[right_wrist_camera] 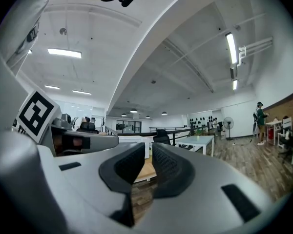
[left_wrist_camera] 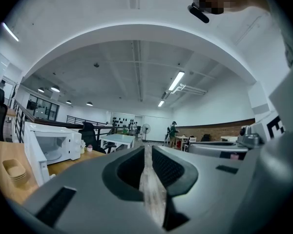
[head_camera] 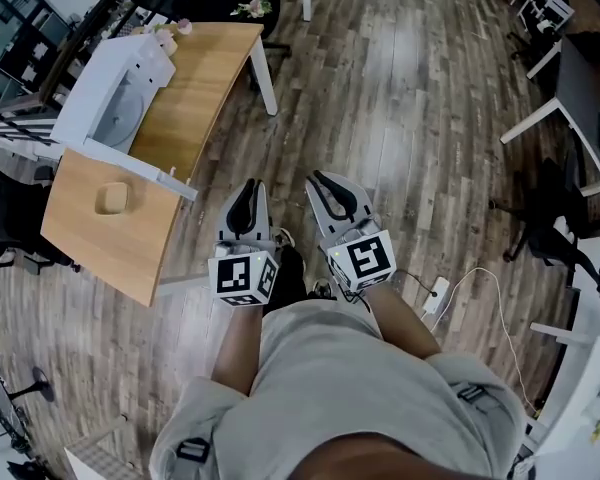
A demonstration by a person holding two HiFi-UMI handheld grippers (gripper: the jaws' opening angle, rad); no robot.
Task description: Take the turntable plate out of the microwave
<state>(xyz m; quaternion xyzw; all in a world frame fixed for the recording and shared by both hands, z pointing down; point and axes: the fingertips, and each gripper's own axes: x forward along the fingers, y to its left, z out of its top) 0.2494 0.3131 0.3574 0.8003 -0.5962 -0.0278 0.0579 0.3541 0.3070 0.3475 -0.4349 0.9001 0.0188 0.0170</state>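
The white microwave [head_camera: 110,93] stands on a wooden table [head_camera: 205,83] at the upper left, its door [head_camera: 130,160] swung open toward me. Inside lies the round glass turntable plate [head_camera: 125,111], also seen in the left gripper view as plate [left_wrist_camera: 52,156] within the microwave [left_wrist_camera: 53,141]. My left gripper [head_camera: 245,190] and right gripper [head_camera: 325,180] are held side by side over the wood floor, well to the right of the table, pointing level. The left gripper [left_wrist_camera: 147,152] and right gripper [right_wrist_camera: 149,152] each show a narrow gap with nothing between the pads, so both are open.
A small beige bowl [head_camera: 112,199] rests on a lower wooden tabletop in front of the microwave door. Small flower pots [head_camera: 170,33] sit at the table's far end. A black office chair [head_camera: 555,218] and a power strip with cable [head_camera: 435,293] are at the right.
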